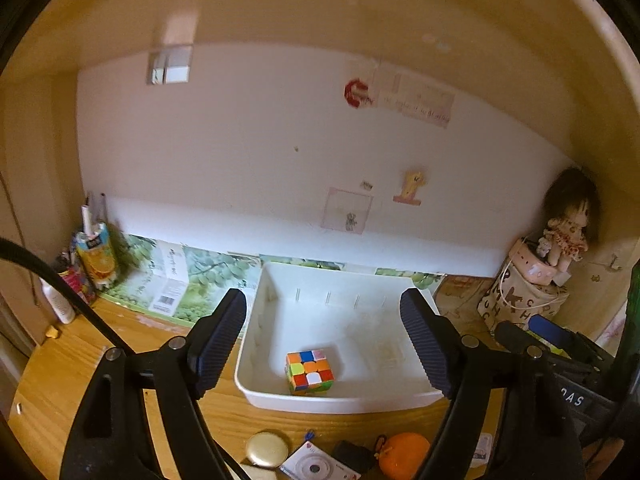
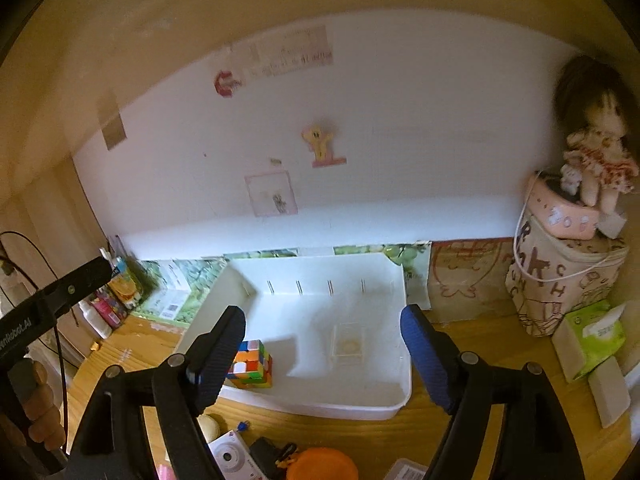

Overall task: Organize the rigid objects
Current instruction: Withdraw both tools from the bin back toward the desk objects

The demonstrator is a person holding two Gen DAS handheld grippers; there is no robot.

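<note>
- Sitting in the near-left part of the white plastic bin (image 1: pixel 416 400) is a scrambled Rubik's cube (image 1: pixel 310 372), flat on the bin floor and apart from the walls; judged from this, it is already put away.
- Also in the bin, towards the right, lies a small clear square case (image 2: pixel 349 340), hard to make out.
- Waiting on the desk (image 1: pixel 60 364) in front of the bin: a round gold compact (image 1: pixel 266 449), a small white toy camera (image 1: pixel 316 467), a black pouch (image 1: pixel 354 456) and an orange round object (image 1: pixel 404 458).
- These look light and stiff; the compact is probably slick, best pinched across its rim, the camera across its flat sides.
- Left gripper (image 1: pixel 324 344) hovers above the bin, fingers wide and empty.
- Right gripper (image 2: pixel 322 354) likewise, fingers wide, holding nothing.
</note>
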